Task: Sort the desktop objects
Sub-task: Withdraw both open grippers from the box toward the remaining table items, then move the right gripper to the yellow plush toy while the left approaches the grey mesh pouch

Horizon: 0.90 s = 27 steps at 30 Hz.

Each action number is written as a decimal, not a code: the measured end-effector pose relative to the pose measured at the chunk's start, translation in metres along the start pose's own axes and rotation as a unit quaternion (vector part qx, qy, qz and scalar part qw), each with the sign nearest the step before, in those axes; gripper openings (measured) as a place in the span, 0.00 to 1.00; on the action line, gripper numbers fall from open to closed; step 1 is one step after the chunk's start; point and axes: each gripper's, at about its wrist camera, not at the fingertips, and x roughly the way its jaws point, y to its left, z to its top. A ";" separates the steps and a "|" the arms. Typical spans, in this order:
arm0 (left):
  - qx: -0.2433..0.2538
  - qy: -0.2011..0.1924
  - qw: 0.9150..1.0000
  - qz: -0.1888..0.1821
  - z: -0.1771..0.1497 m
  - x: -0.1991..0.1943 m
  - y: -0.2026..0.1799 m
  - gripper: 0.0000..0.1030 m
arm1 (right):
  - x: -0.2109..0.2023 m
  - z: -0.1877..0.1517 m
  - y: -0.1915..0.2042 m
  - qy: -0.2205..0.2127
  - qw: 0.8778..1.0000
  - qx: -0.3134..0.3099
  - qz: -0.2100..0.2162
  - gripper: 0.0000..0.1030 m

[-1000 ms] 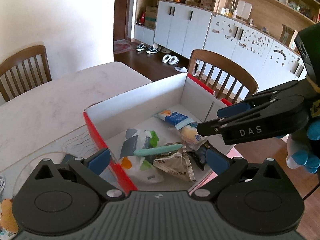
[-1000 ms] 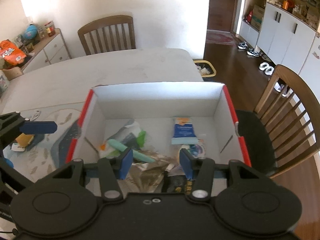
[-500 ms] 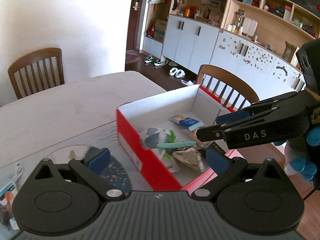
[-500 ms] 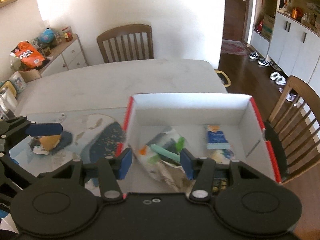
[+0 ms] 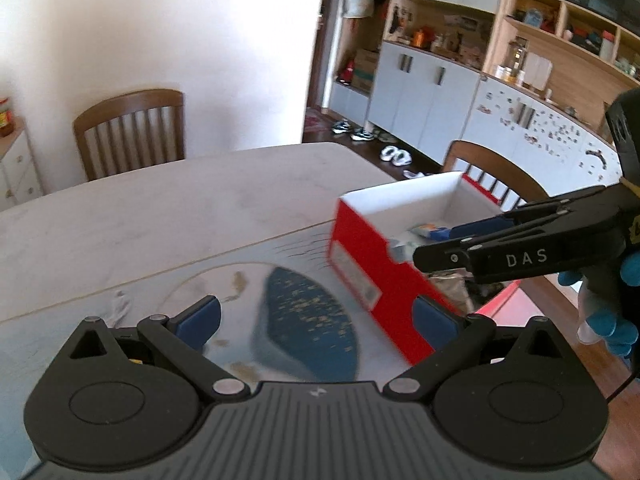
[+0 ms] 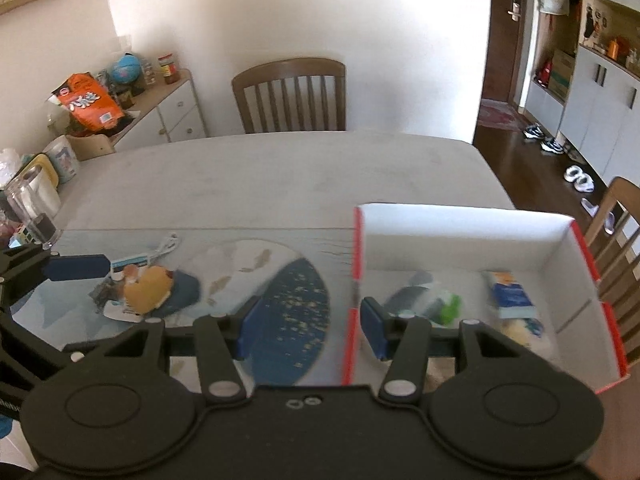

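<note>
The pale marble-look tabletop [image 6: 280,172] carries a blue-and-white printed mat [image 6: 248,272] — on it, a red-sided white cardboard box [image 6: 472,228] and a white cable [image 6: 166,247].

The white letters "DAS" stand on the side of the right gripper [image 5: 460,246] in the left wrist view, while the print on the orange bag [image 6: 90,102] and the red box's label [image 5: 354,270] is too blurred to read
</note>
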 end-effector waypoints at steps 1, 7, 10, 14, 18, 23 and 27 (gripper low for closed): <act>-0.004 0.000 1.000 0.002 -0.002 -0.003 0.007 0.99 | 0.001 0.000 0.005 -0.002 1.000 -0.002 0.003 0.51; -0.017 -0.002 1.000 0.026 -0.017 -0.019 0.044 0.99 | 0.015 -0.003 0.038 -0.005 1.000 -0.018 0.021 0.51; -0.028 0.002 0.999 0.034 -0.026 -0.023 0.066 0.99 | 0.022 -0.003 0.053 -0.007 0.999 -0.024 0.032 0.51; -0.048 0.010 0.998 0.047 -0.039 -0.025 0.096 0.99 | 0.036 -0.006 0.071 -0.003 0.999 -0.034 0.041 0.51; -0.060 0.013 0.996 0.057 -0.049 -0.027 0.119 0.99 | 0.047 -0.008 0.089 0.001 0.998 -0.047 0.050 0.51; -0.073 0.025 0.995 0.069 -0.061 -0.025 0.145 0.99 | 0.055 -0.009 0.107 0.000 0.996 -0.059 0.069 0.63; -0.077 0.038 0.993 0.076 -0.072 -0.020 0.163 0.99 | 0.064 -0.010 0.121 -0.004 0.994 -0.066 0.086 0.74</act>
